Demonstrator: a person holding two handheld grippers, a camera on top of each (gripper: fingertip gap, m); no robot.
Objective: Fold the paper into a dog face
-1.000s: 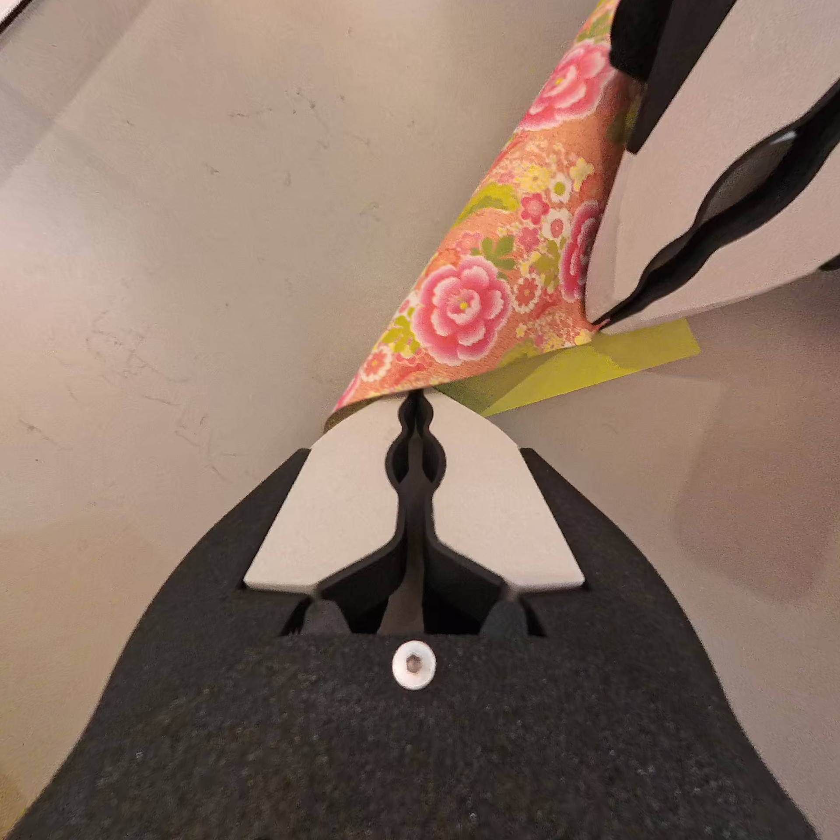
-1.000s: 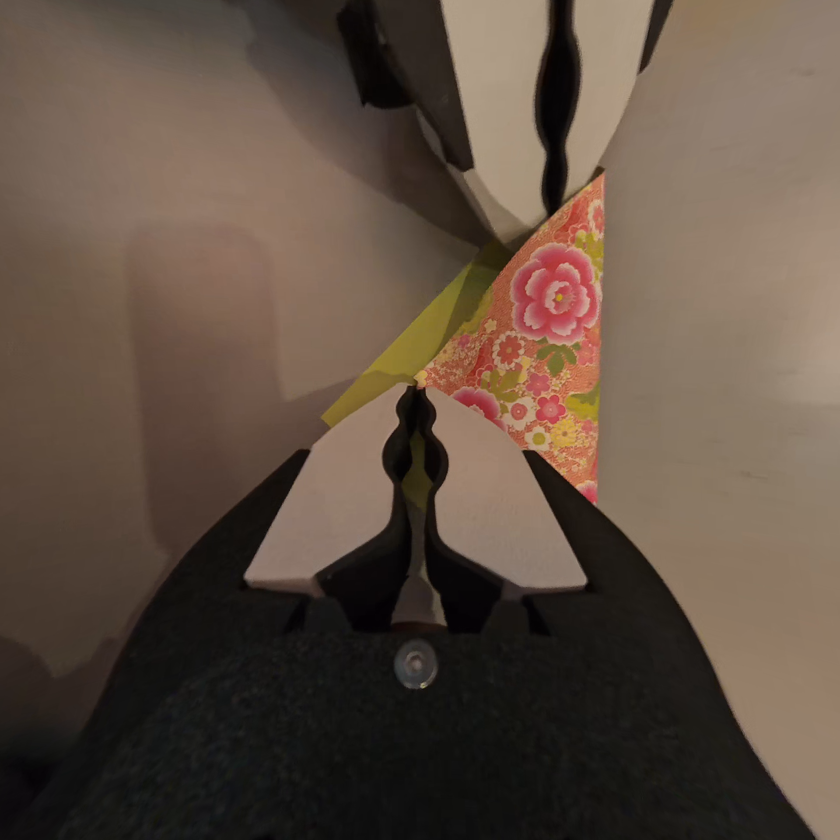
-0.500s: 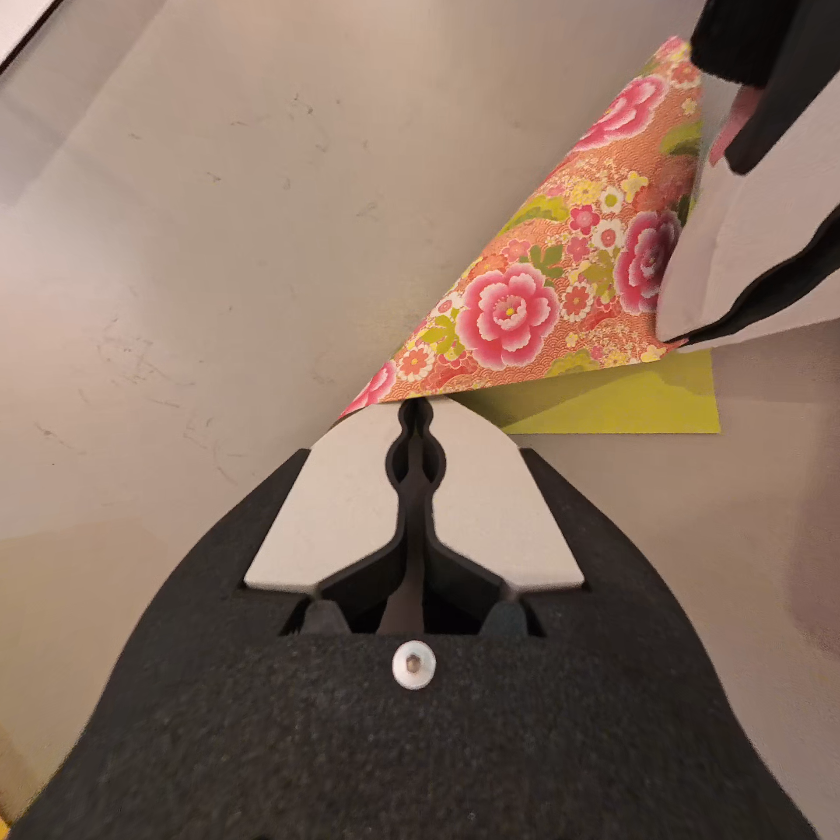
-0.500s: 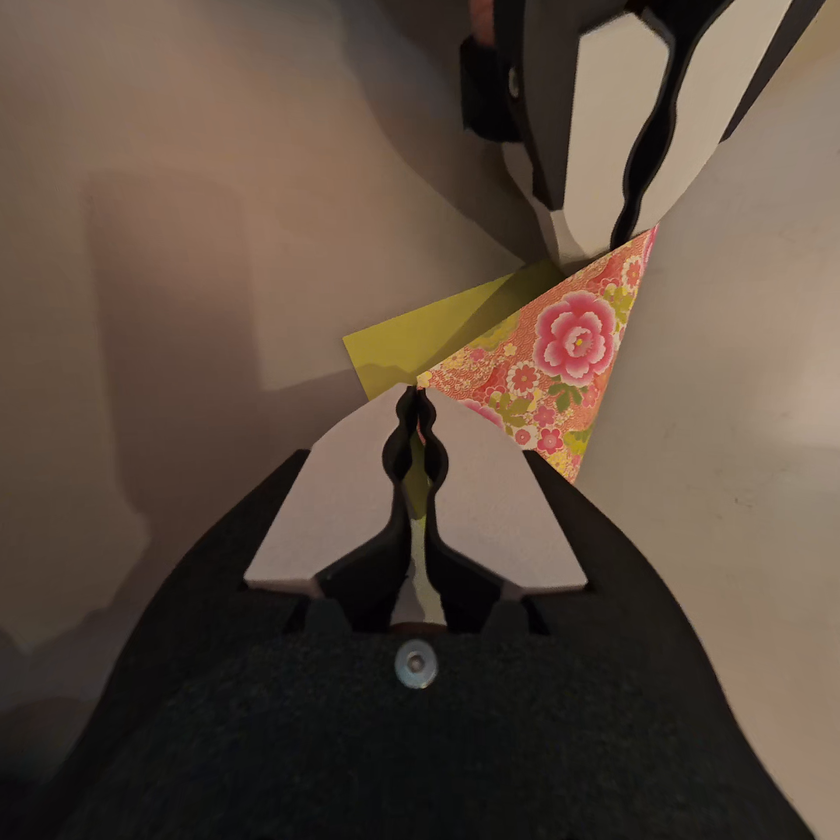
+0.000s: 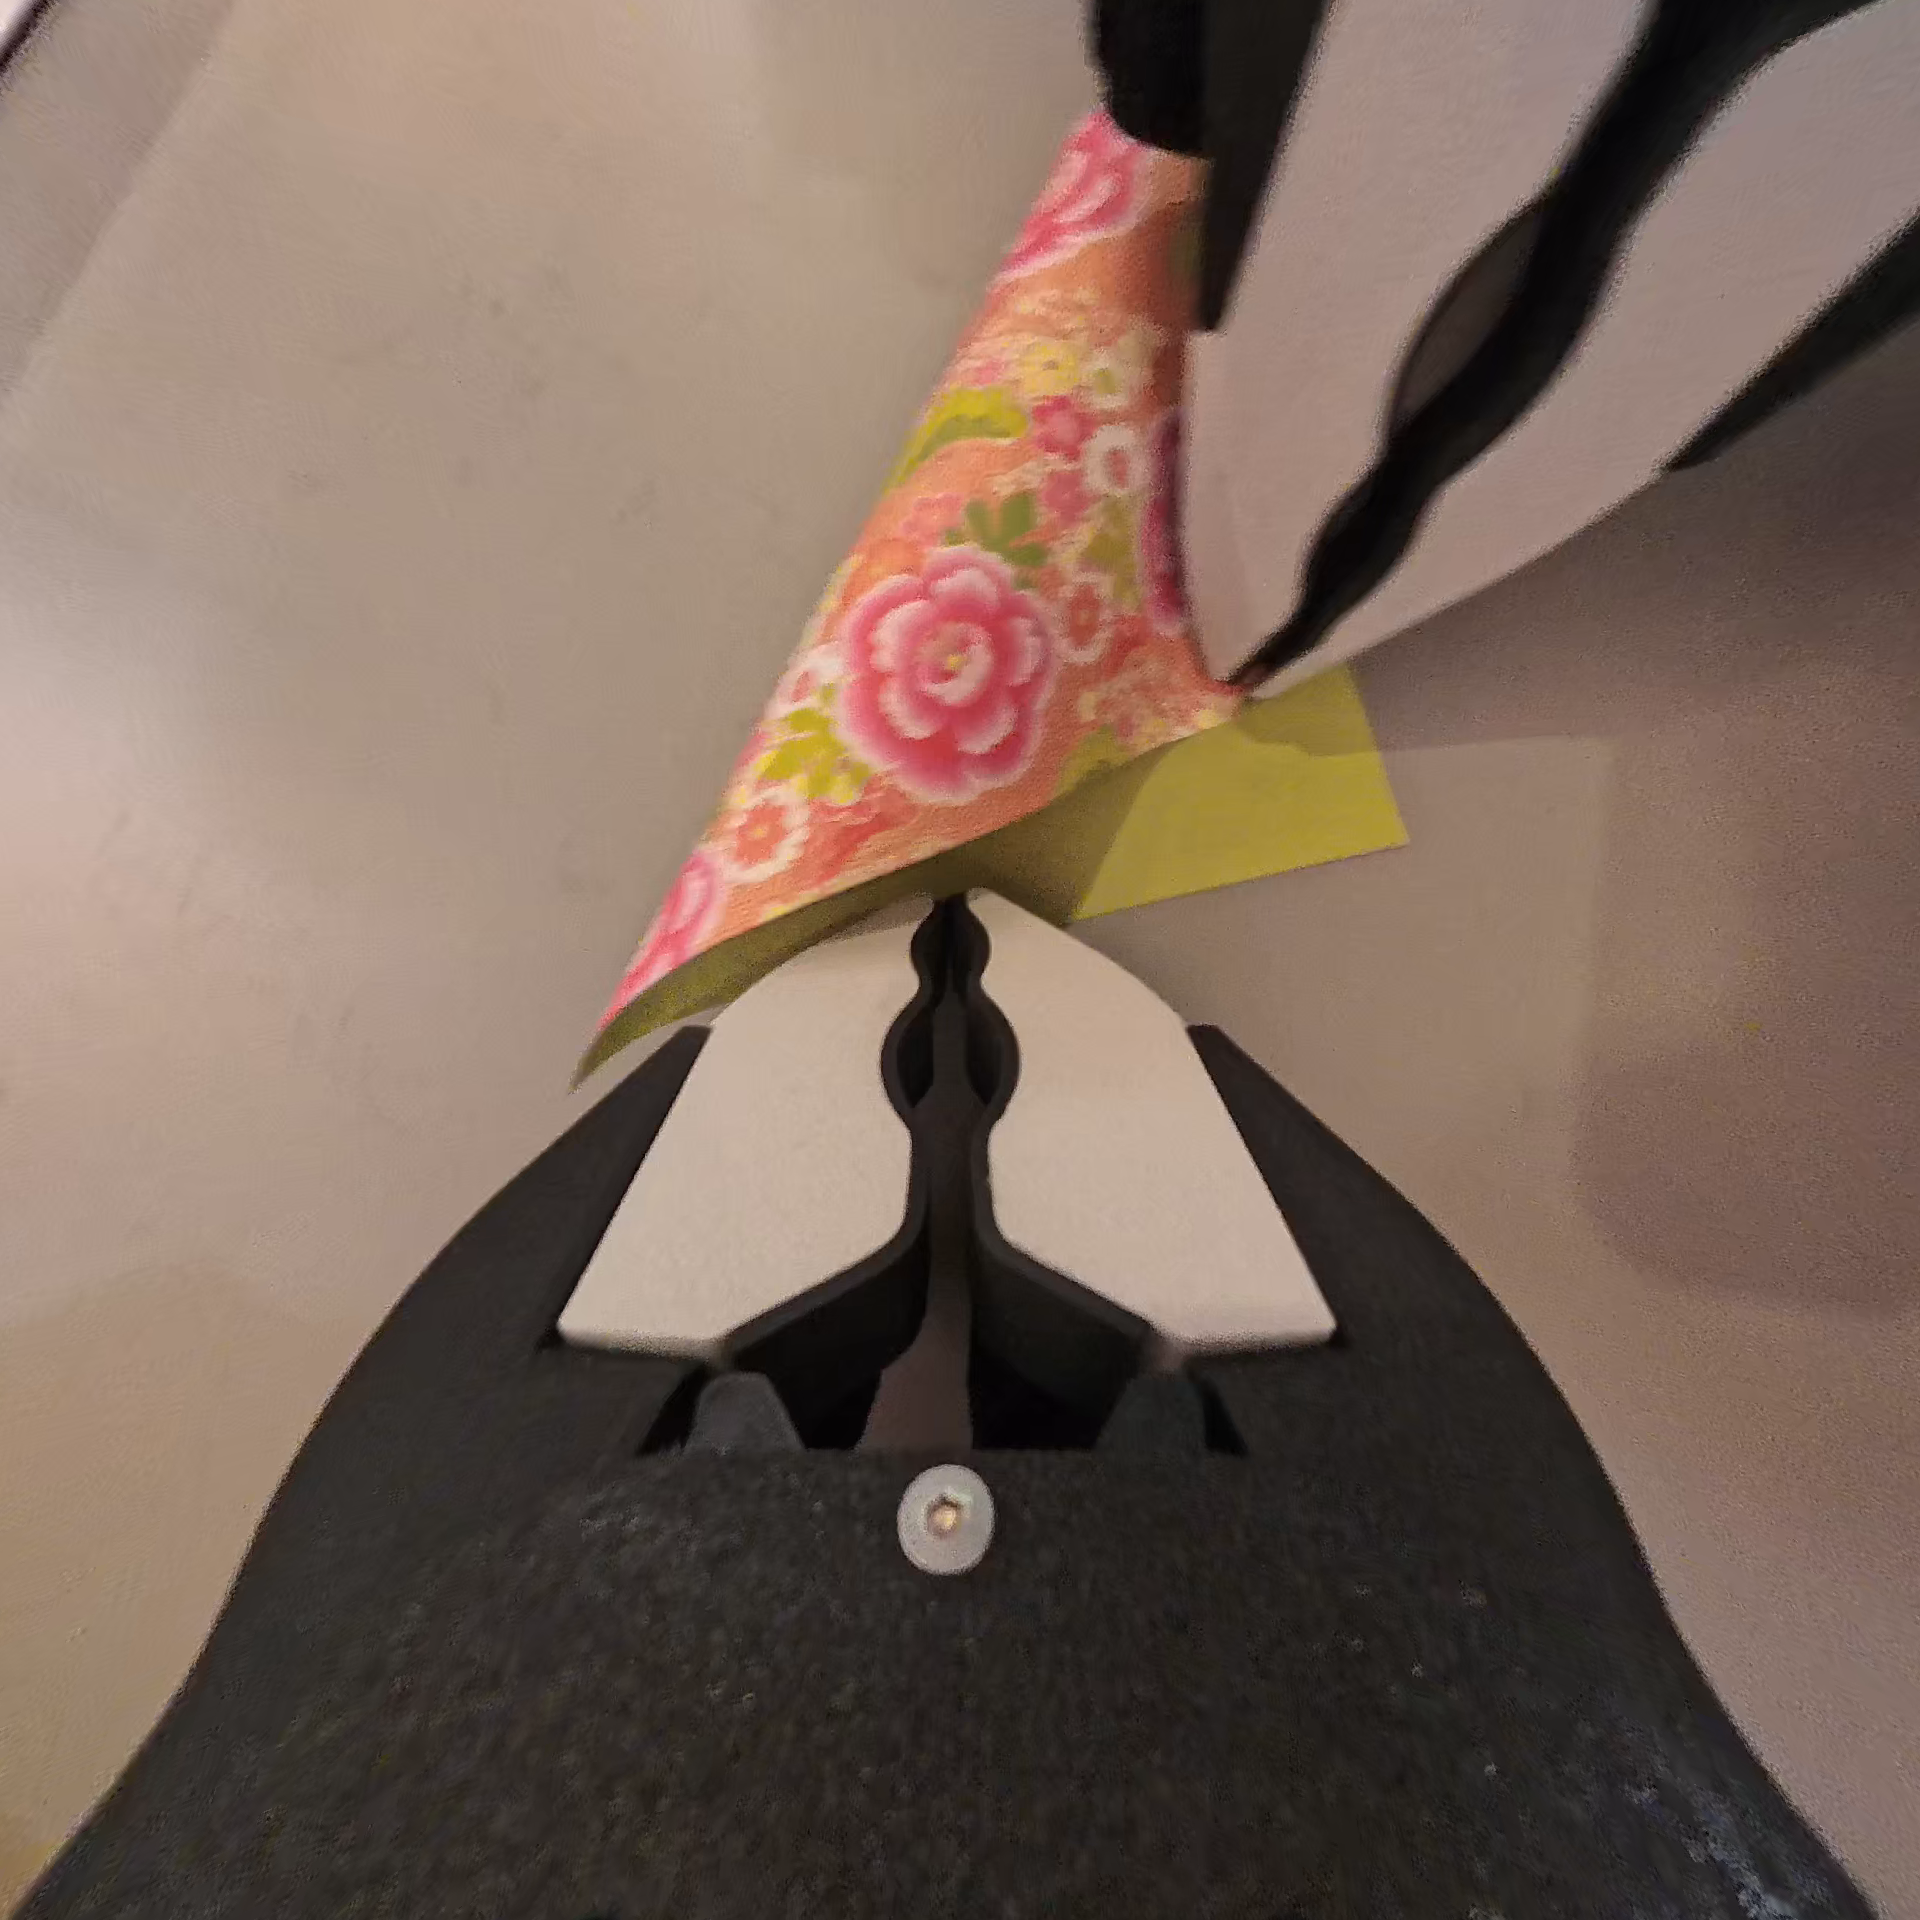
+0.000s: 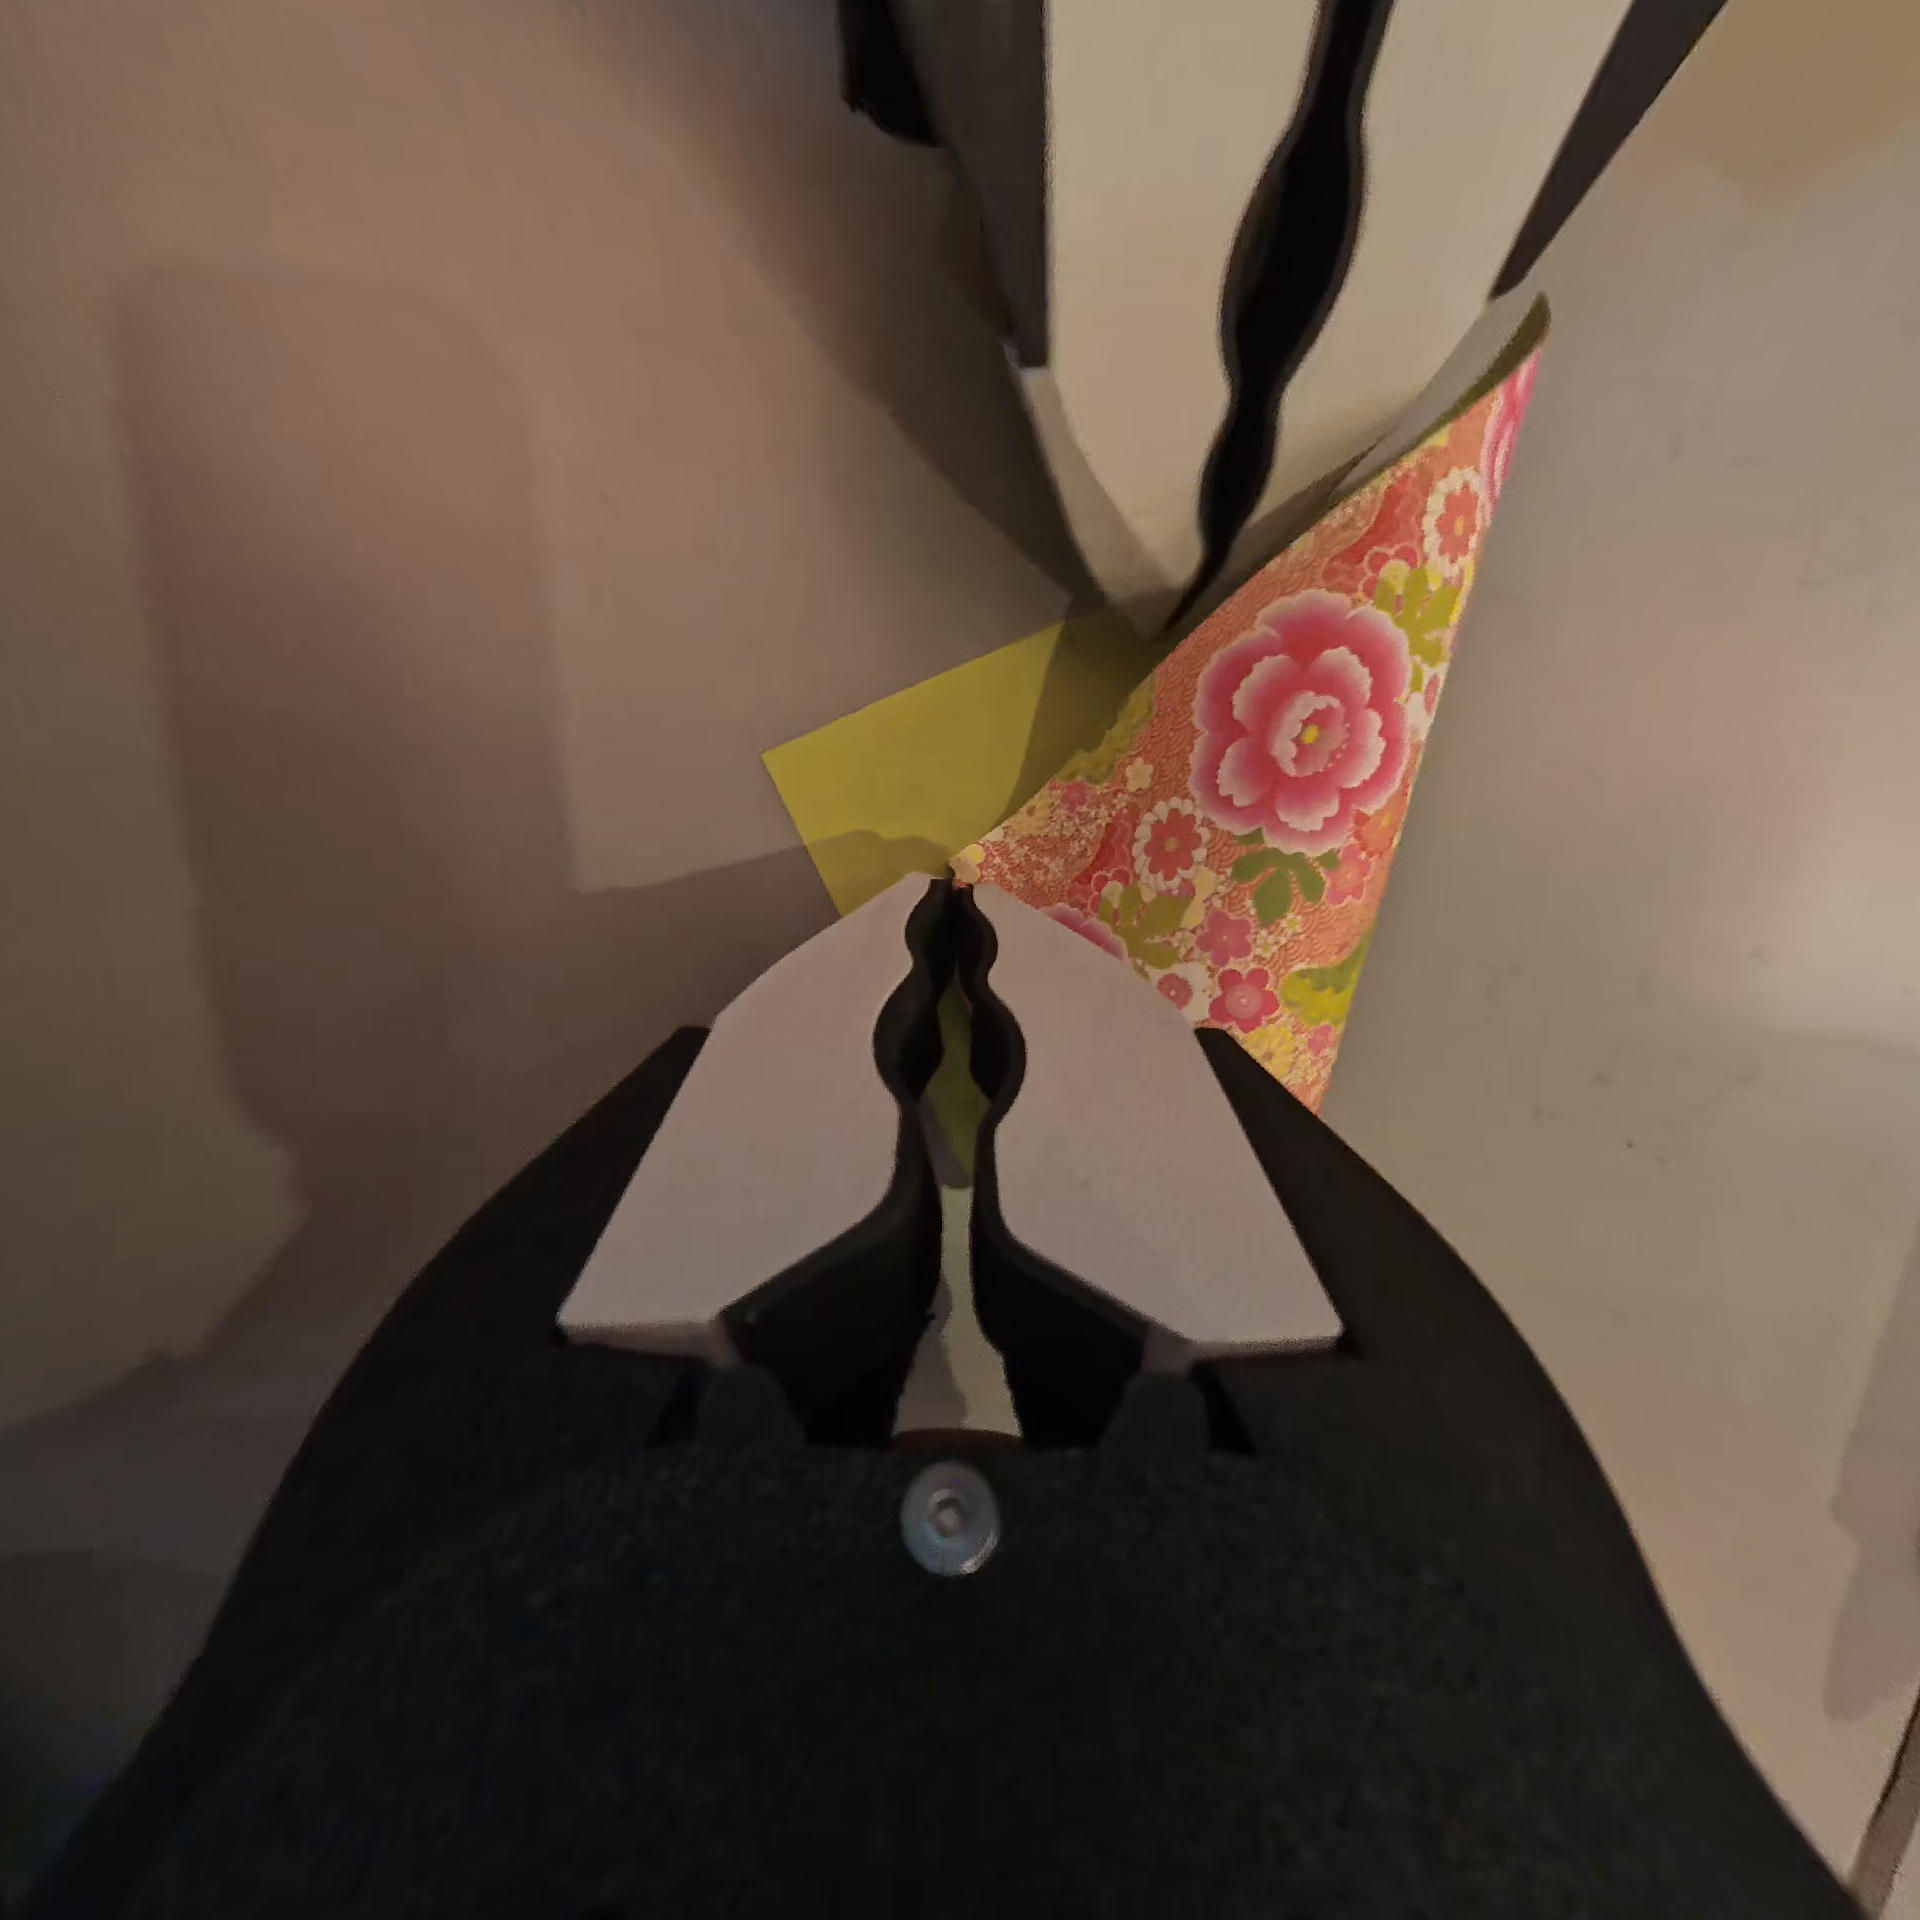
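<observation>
Between both closed tools (image 5: 951, 909) (image 6: 951, 883), unlabelled floral paper (image 5: 935, 665).

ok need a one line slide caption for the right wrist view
Right gripper and left gripper pinch a floral paper, curling it over its green underside above the table.

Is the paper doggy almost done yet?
Not yet. The floral paper is only being folded over its green side. The left gripper and right gripper pinch it, both shut. No flat crease, ears or face show yet.
</observation>
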